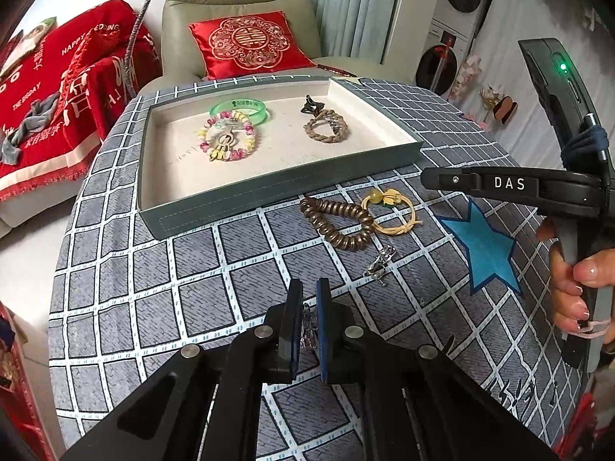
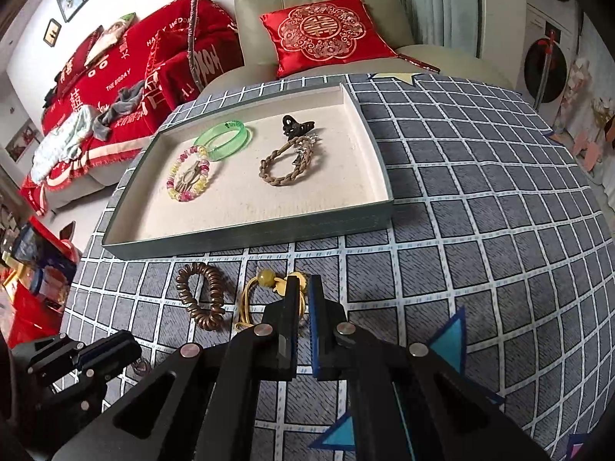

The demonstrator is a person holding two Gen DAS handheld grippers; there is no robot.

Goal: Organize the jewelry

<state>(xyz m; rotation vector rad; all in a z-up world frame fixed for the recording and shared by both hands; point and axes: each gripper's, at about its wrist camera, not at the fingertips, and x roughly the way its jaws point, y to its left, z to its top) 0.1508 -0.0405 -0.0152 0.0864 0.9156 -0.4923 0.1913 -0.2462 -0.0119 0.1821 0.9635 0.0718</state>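
Observation:
A grey tray [image 1: 269, 196] [image 2: 246, 236] with a cream lining sits on the checked tablecloth. In it lie a green bangle [image 1: 238, 109] [image 2: 223, 140], a pink and yellow bead bracelet [image 1: 226, 142] [image 2: 188, 178], a brown braided bracelet [image 1: 326, 126] [image 2: 288, 169] and a dark hair claw [image 1: 311, 105] [image 2: 296, 125]. In front of the tray lie a bronze bead bracelet [image 1: 338, 223] [image 2: 201, 296], a yellow cord bracelet [image 1: 392, 211] [image 2: 265, 288] and a small silver piece [image 1: 380, 265]. My left gripper [image 1: 309, 288] is shut on a small silver piece of jewelry [image 1: 308, 326]. My right gripper [image 2: 303, 282] is nearly closed over the yellow cord bracelet, with nothing seen between its pads.
A beige armchair with a red cushion [image 1: 250, 44] [image 2: 326, 36] stands behind the table. A red throw covers a sofa [image 1: 57, 96] [image 2: 115, 84] at left. Blue star patches [image 1: 488, 246] mark the cloth at right. The right gripper's body [image 1: 511, 184] hangs over the table's right side.

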